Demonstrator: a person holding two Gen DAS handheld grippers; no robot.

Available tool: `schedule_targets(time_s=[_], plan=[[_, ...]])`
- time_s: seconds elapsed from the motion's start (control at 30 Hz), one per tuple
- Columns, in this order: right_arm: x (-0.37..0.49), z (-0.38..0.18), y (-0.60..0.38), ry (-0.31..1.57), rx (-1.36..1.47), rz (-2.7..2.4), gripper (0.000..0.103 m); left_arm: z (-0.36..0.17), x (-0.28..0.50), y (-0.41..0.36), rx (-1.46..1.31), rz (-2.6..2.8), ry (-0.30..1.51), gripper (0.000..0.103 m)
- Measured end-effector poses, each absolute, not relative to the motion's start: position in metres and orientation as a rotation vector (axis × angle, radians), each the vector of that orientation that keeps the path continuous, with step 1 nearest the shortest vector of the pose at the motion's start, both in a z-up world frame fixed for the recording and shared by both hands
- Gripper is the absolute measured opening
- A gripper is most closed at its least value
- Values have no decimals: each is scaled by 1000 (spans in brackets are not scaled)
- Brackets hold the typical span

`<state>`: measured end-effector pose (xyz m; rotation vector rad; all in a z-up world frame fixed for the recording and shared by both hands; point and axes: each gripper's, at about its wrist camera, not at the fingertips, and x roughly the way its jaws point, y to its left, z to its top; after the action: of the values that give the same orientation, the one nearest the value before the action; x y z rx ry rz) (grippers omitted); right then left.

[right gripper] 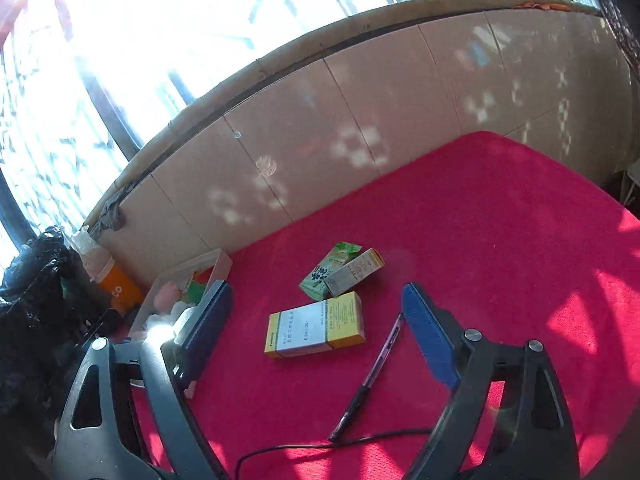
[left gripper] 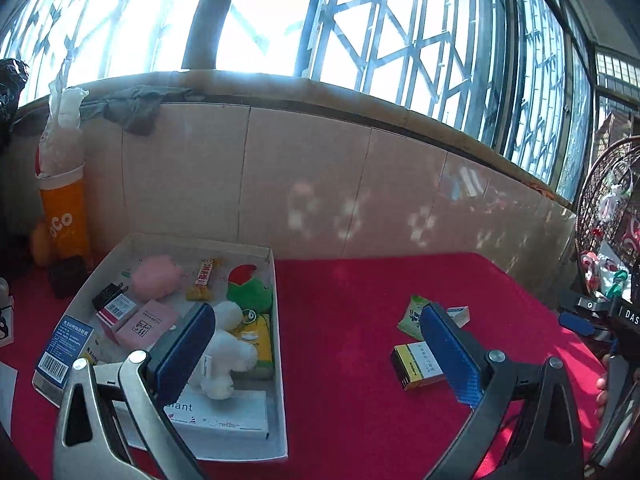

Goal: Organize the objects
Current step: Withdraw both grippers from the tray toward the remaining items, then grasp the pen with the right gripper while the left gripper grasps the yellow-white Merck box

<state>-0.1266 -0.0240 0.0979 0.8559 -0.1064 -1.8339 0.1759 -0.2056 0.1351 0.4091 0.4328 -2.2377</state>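
Observation:
A white tray [left gripper: 276, 264] on the red cloth holds a pink plush [left gripper: 156, 278], a white plush [left gripper: 228, 344], a green plush [left gripper: 250, 292] and several small boxes. My left gripper [left gripper: 318, 312] hangs open and empty over the tray's right wall. To the right, a yellow box [left gripper: 412, 364], a green packet [left gripper: 412, 316] and a small white box [left gripper: 460, 314] lie loose on the cloth. In the right wrist view my right gripper [right gripper: 318, 292] is open above the yellow box [right gripper: 316, 326], without touching it. The green packet [right gripper: 328, 270] and small box [right gripper: 354, 272] lie beyond it. A pen [right gripper: 372, 376] lies by the right finger.
A tiled wall [left gripper: 320, 184] under a barred window bounds the far side. An orange cup [left gripper: 66, 216] stands left of the tray. A wicker basket [left gripper: 608, 208] is at the right edge. A black cable [right gripper: 320, 446] crosses the near cloth, and a black bag [right gripper: 36, 280] sits far left.

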Motion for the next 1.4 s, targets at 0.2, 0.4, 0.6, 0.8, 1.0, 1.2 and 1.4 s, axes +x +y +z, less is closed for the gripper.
schedule_targets(time_s=[0.2,0.4,0.6,0.8,1.0,1.2,1.4], plan=[[-155,63,-17,32,983,-1904,87,133,171,-205,428,-2232,434,103],[-152,27,-32,276,997,-1947,87,117,160,-210,509,-2228,431,103],[-122,7,-69,405,996,-1839,87,94,137,-208,635,-2258,397,103],[-84,-7,-100,635,901,-1825,67,79,98,-204,776,-2367,249,103],[-88,0,-80,591,907,-1752,15,54,37,-200,1001,-2566,82,103],[-133,-7,-38,331,1028,-1713,13,37,-14,-210,1150,-2638,-7,103],[-151,-12,-24,209,1081,-1672,12,17,-38,-206,1363,-2632,-17,103]])
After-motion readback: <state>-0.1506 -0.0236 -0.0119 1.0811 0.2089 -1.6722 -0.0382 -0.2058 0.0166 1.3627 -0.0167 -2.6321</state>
